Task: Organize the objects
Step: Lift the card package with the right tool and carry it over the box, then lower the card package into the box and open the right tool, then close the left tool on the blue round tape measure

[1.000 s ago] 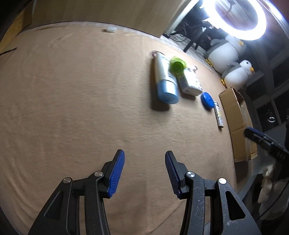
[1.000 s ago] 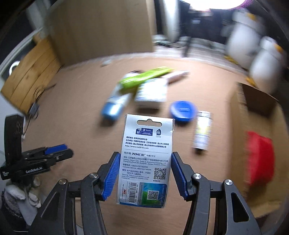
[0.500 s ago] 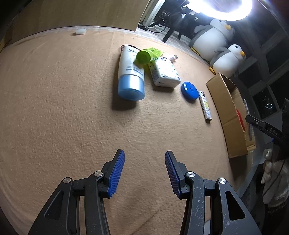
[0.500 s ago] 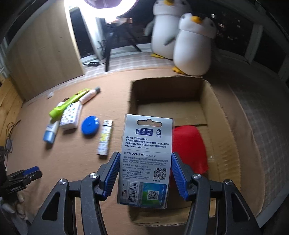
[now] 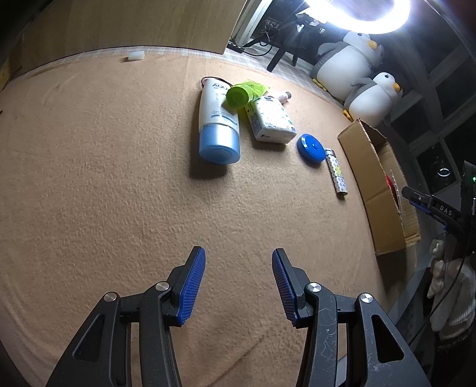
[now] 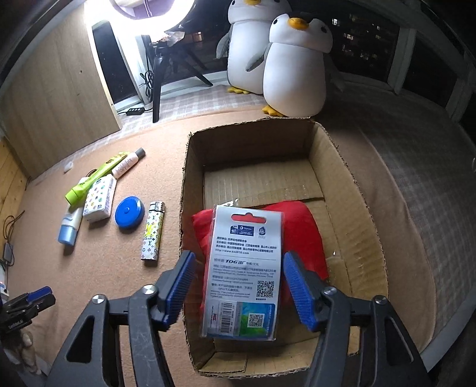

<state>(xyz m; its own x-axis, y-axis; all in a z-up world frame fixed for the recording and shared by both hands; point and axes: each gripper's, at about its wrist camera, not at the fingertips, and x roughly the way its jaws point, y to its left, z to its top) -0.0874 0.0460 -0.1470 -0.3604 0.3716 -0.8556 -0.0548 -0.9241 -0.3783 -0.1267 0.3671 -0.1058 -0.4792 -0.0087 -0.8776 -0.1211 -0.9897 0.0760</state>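
Carpet bears toiletries; left hand-held gripper wide, right hand-held gripper opening around package.

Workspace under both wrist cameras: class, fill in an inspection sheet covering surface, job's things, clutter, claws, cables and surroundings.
Surface: tan carpet.
Job's things: cardboard box holds a red pouch; a carded packet hangs over it. Blue-capped tube, green tube, tissue pack, blue round case and lighter lie outside.
Clutter: nothing seen.
Claws: left claw open, empty; right claw opening, pads clear of the packet.
Cables: power strip lead behind.
Surroundings: two plush penguins, ring light.
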